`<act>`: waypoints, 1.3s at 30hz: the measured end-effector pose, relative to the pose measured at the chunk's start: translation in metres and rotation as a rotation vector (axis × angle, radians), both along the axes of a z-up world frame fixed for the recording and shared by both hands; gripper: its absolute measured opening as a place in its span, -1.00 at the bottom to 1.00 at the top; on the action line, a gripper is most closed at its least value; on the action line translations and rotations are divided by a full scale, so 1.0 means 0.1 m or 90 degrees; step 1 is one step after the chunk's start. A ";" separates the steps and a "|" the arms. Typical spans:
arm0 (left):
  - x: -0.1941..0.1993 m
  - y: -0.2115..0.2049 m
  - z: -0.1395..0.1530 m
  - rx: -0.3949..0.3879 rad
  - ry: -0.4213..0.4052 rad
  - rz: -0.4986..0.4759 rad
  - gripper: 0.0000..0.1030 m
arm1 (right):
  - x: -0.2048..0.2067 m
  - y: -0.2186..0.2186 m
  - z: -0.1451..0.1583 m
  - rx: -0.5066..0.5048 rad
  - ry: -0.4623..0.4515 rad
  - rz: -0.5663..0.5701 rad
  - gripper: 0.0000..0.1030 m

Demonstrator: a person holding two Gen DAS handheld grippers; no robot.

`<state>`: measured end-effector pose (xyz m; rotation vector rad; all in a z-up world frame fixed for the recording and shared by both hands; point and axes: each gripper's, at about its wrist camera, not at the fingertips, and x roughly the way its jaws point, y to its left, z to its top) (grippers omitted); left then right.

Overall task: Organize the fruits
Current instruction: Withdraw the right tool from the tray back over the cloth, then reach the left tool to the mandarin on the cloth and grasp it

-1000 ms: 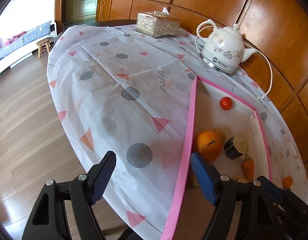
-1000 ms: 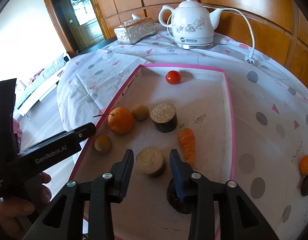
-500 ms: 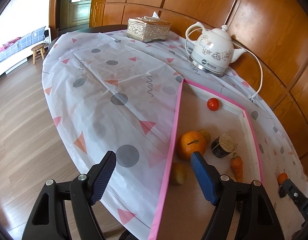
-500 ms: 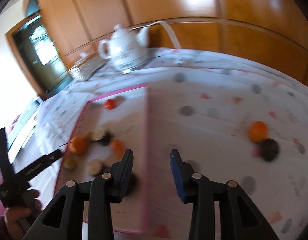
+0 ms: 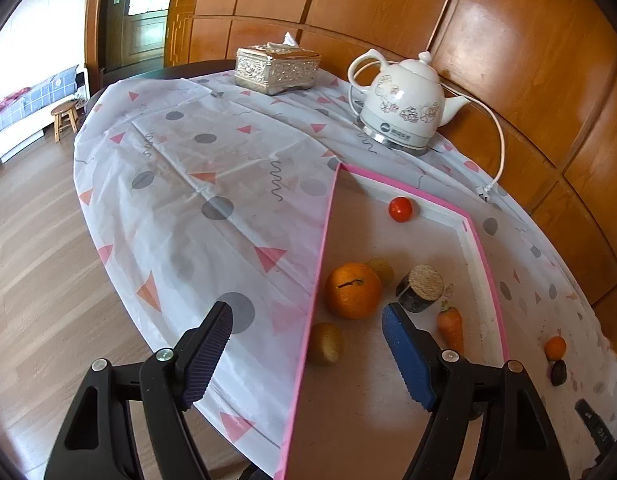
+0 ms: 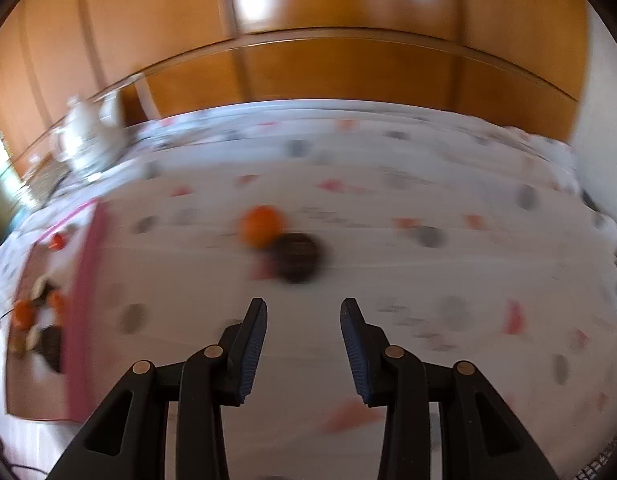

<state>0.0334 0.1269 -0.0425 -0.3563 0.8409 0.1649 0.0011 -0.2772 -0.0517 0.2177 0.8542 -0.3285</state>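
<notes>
A pink-rimmed tray (image 5: 482, 256) on the table holds a large orange (image 5: 352, 290), two kiwis (image 5: 326, 344), a red tomato (image 5: 400, 209), a carrot (image 5: 450, 326) and a dark cut-ended cylinder (image 5: 420, 288). My left gripper (image 5: 308, 354) is open and empty above the tray's near left rim. A small orange (image 6: 262, 226) and a dark round fruit (image 6: 298, 258) lie together on the cloth outside the tray; they also show at the far right of the left wrist view (image 5: 555, 348). My right gripper (image 6: 302, 350) is open and empty, just short of them. The right wrist view is blurred.
A white electric kettle (image 5: 404, 114) with its cord and a silver tissue box (image 5: 276, 68) stand at the table's far side. Wood panelling lies behind. The table edge drops to wooden floor on the left. The tray (image 6: 84, 280) is at the right view's left.
My right gripper has swung right, away from the tray, and now faces the small orange and dark fruit on the cloth. My left gripper has drawn back slightly, still open.
</notes>
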 end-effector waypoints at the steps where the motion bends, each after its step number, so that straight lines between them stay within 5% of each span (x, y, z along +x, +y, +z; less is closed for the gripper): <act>1: 0.00 -0.01 0.01 0.001 -0.001 -0.002 0.51 | -0.05 -0.13 -0.01 -0.006 0.003 -0.021 -0.25; 11: -0.01 -0.16 0.11 0.022 -0.018 -0.032 0.50 | -0.51 -1.24 -0.18 -0.059 0.017 -0.250 -0.25; 17: 0.00 -0.31 0.19 0.040 -0.028 -0.060 0.50 | -0.58 -1.54 -0.35 -0.068 0.027 -0.314 -0.25; 39: 0.15 -1.48 0.41 0.059 -0.049 -0.268 0.44 | -0.69 -1.62 -0.51 -0.039 -0.005 -0.320 -0.09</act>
